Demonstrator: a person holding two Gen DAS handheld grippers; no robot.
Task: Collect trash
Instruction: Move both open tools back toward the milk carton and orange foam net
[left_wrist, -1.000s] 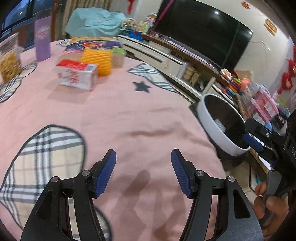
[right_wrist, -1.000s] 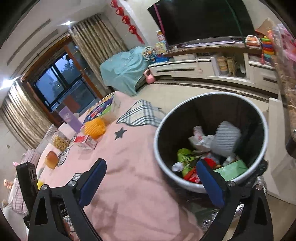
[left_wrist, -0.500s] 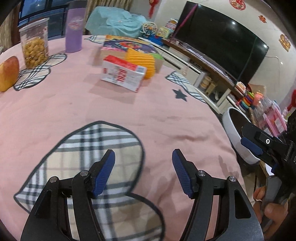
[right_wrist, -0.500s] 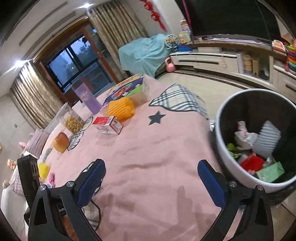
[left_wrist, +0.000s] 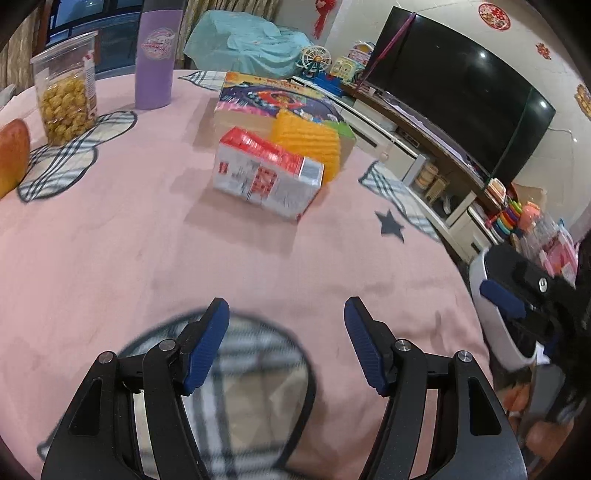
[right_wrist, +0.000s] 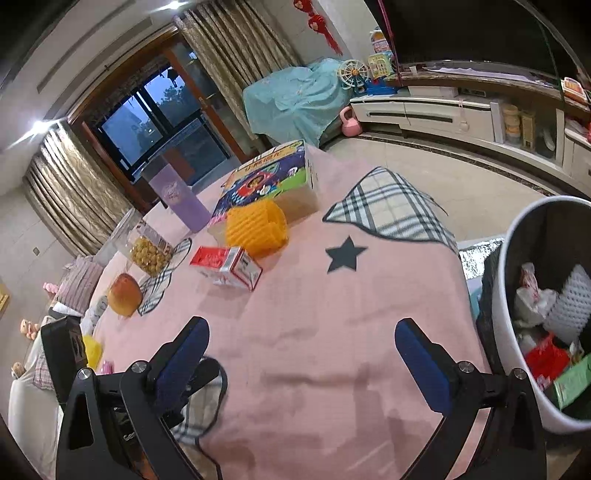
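A red and white carton (left_wrist: 267, 177) (right_wrist: 226, 266) lies on its side on the pink tablecloth (left_wrist: 110, 258), with an orange ribbed foam piece (left_wrist: 308, 146) (right_wrist: 256, 227) just behind it. My left gripper (left_wrist: 286, 325) hovers open over the cloth, well short of the carton, nothing between its fingers. My right gripper (right_wrist: 299, 339) is also open and empty above the cloth. The white bin (right_wrist: 508, 332) at the table's right edge holds several pieces of trash. In the left wrist view the right gripper's blue pad (left_wrist: 502, 299) shows in front of the bin (left_wrist: 487, 317).
A colourful flat box (left_wrist: 280, 99) (right_wrist: 269, 177), a purple bottle (left_wrist: 155, 51) (right_wrist: 181, 201), a clear jar of snacks (left_wrist: 66, 99) (right_wrist: 147, 247) and an orange fruit (right_wrist: 123, 293) stand on the far side of the table. A TV (left_wrist: 458, 85) and low cabinet run along the right wall.
Both grippers have swung away from the bin toward the table's middle; the carton and orange foam piece now sit nearer and more central. Both stayed open and empty.
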